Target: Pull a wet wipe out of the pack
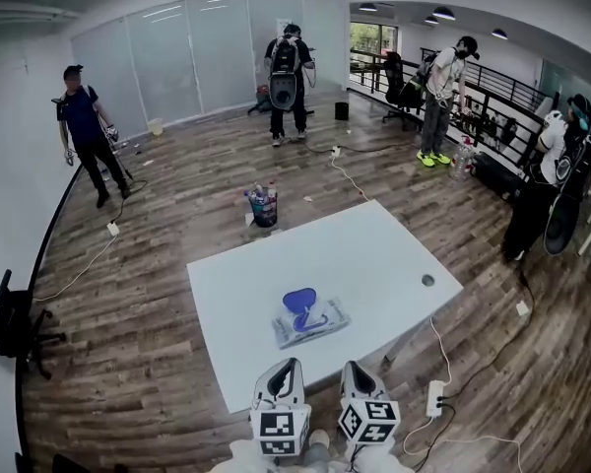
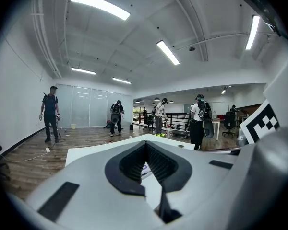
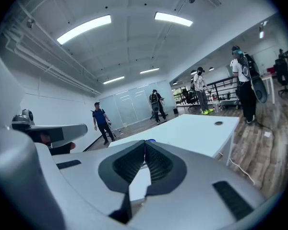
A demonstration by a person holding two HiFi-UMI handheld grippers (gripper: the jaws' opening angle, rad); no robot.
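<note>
A wet wipe pack [image 1: 315,325] lies flat on the white table [image 1: 374,249], near its front edge, with its blue lid [image 1: 298,301] flipped up. My left gripper [image 1: 290,364] and right gripper [image 1: 353,367] hang side by side just short of the table's near edge, both pointing at the pack and apart from it. In the left gripper view the left gripper [image 2: 146,143] has its tips together and nothing between them; a bit of the pack [image 2: 145,167] shows through the gap behind the tips. The right gripper [image 3: 145,142] is likewise shut and empty, with the blue lid [image 3: 150,141] peeking over its tips.
The table has a round cable hole [image 1: 428,281] at its right. On the wooden floor stand a bin of bottles [image 1: 264,207] beyond the table, a power strip [image 1: 435,398] with cables at the right, and a black chair [image 1: 10,323] at the left. Several people stand farther off.
</note>
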